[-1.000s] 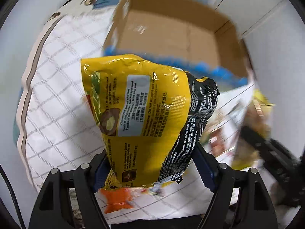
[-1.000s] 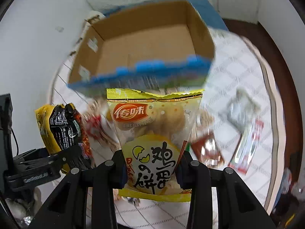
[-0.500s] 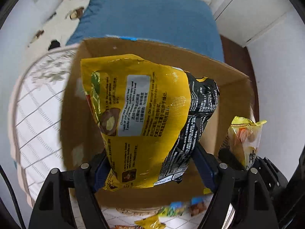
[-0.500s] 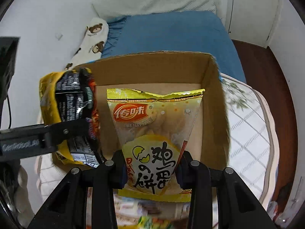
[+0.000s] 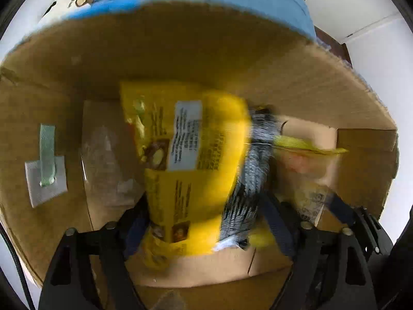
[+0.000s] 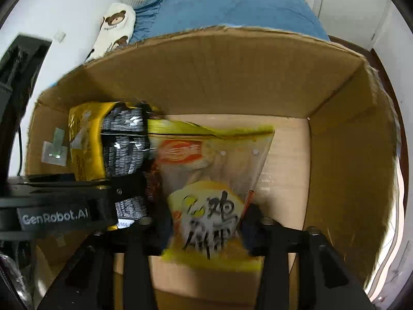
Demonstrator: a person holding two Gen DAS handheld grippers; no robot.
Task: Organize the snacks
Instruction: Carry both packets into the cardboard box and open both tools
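With both sets of jaws just opening inside the cardboard box (image 6: pixel 232 82), the yellow-and-black snack bag (image 5: pixel 191 165) and egg-biscuit bag (image 6: pixel 214 180), loose between the pads, could snag as the grippers withdraw.

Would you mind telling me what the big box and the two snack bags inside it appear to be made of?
The box looks like plain brown corrugated cardboard: matte, with ragged cut rims and folded corners. The yellow-and-black bag seems to be glossy printed plastic film or foil laminate, judging by its sheen and crinkles. The egg-biscuit bag looks like thin plastic film, partly clear, since the contents show through its upper half.
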